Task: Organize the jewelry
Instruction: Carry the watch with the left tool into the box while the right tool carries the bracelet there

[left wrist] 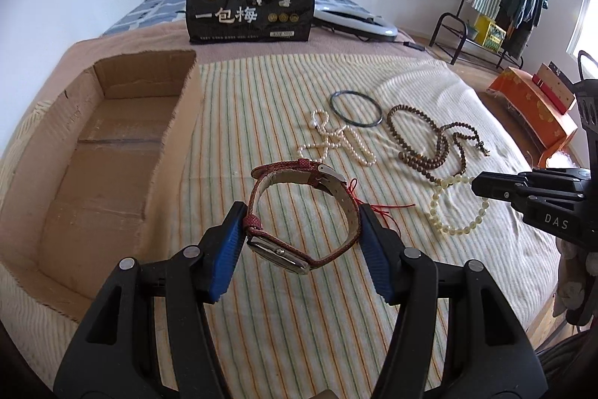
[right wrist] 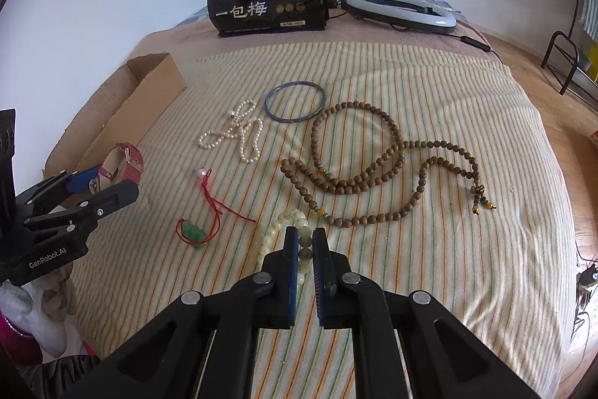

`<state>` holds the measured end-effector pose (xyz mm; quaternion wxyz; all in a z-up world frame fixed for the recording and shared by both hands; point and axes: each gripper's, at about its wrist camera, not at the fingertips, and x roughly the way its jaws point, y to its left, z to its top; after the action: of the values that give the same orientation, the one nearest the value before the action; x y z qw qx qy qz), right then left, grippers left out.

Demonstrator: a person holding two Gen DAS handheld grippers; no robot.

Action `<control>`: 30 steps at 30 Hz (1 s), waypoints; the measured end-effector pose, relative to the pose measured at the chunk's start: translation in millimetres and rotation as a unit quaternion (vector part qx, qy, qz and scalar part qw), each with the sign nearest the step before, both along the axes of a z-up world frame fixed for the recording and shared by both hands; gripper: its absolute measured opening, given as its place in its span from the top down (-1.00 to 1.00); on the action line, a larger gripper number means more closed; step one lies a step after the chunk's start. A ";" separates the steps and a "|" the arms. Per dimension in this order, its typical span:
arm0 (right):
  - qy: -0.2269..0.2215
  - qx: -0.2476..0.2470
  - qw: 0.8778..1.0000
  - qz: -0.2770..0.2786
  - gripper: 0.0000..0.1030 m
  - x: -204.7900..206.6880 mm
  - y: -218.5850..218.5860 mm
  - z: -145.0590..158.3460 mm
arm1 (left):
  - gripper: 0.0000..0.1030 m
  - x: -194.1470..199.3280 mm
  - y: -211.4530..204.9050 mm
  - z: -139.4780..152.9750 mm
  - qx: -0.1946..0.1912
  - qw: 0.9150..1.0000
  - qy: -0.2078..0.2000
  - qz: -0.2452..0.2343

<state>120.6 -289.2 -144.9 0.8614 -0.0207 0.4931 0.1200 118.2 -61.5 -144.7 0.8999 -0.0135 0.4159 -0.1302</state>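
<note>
1. The left gripper (left wrist: 299,223) is clamped on the watch (left wrist: 295,212), its blue pads pressing the red strap loop from both sides. The watch hangs clear of the striped cloth (left wrist: 261,305), its metal case lowest, just right of the box (left wrist: 112,152).
2. The right gripper (right wrist: 304,249) is nearly closed around the pale bracelet (right wrist: 287,223), which lies on the cloth; a bead sits between the fingers. Whether it is truly pinched, I cannot tell.
3. The watch should handle as a springy loop with a heavy case: the strap flexes, so the case may swing. Holding across the strap, as now, looks sound.
4. The pale bracelet is likely light and elastic, with smooth, slippery beads; gripping the strand itself, not one bead, seems safer.
5. Still on the cloth: pearls (right wrist: 239,133), a dark bangle (right wrist: 295,103), long wooden beads (right wrist: 373,174) and a red cord (right wrist: 209,208) with a green charm. The limp strands will drape and may snag.
</note>
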 end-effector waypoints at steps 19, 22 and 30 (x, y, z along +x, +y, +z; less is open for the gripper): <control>-0.067 -0.021 0.997 0.043 0.91 -2.4 49.0 65.0 | -0.18 -26.5 73.7 45.8 0.001 0.997 -0.053 0.055; -0.077 -0.015 0.995 0.059 0.91 1.6 67.3 76.8 | -0.18 -26.0 93.0 48.4 0.005 0.996 -0.056 0.072; -0.100 -0.008 0.989 0.104 0.91 12.8 121.7 98.9 | -0.18 -29.1 141.5 47.5 0.014 0.992 -0.057 0.113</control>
<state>133.4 -167.5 -45.9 0.8892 -0.0904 0.4003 0.2023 89.1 79.9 -97.2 0.9310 -0.0405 0.3619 -0.0227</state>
